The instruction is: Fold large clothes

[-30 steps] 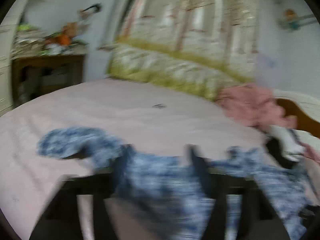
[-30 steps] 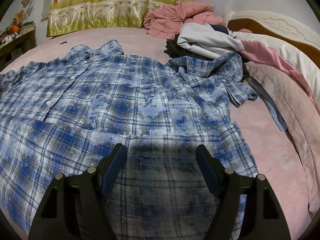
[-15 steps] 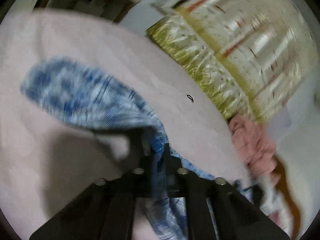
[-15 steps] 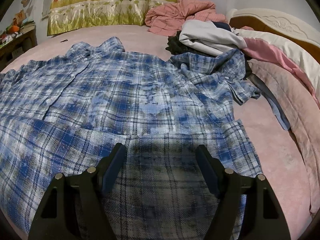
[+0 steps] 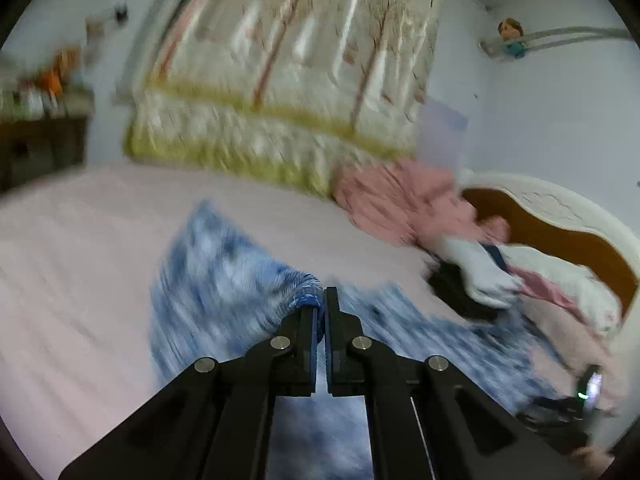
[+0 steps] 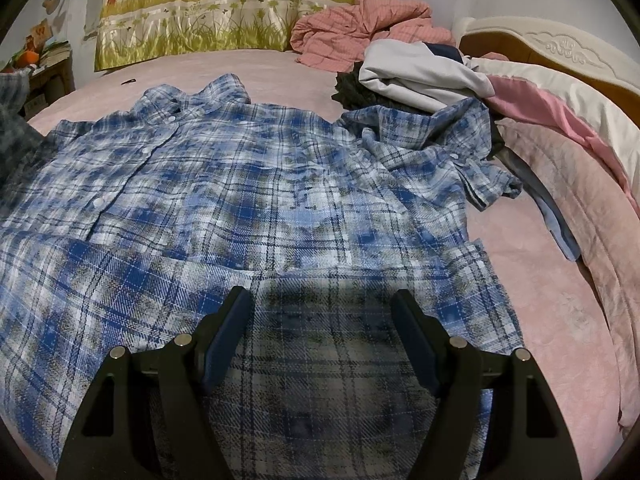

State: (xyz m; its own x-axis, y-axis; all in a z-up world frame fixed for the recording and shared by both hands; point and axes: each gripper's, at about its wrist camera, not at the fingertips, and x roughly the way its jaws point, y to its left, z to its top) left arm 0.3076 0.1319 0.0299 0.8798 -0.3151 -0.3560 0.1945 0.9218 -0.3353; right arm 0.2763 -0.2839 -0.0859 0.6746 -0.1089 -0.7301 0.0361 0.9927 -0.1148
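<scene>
The left gripper (image 5: 321, 312) is clamped on a fold of the blue plaid shirt (image 6: 248, 184), apparently a sleeve (the view is blurred). The right gripper (image 6: 322, 320) hovers with jaws apart over the shirt's hem. The shirt lies spread, buttoned front up, on the pink bed (image 6: 552, 320), beside a clothes pile (image 6: 416, 72).

The plaid shirt (image 5: 224, 280) smears with blur — its left sleeve (image 6: 14, 128), perhaps lifted, leaves the frame's edge.

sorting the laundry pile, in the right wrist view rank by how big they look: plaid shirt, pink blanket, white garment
1. plaid shirt, by far the largest
2. pink blanket
3. white garment

The last two look close, and both lie farther from the camera, so their order is unsure.
</scene>
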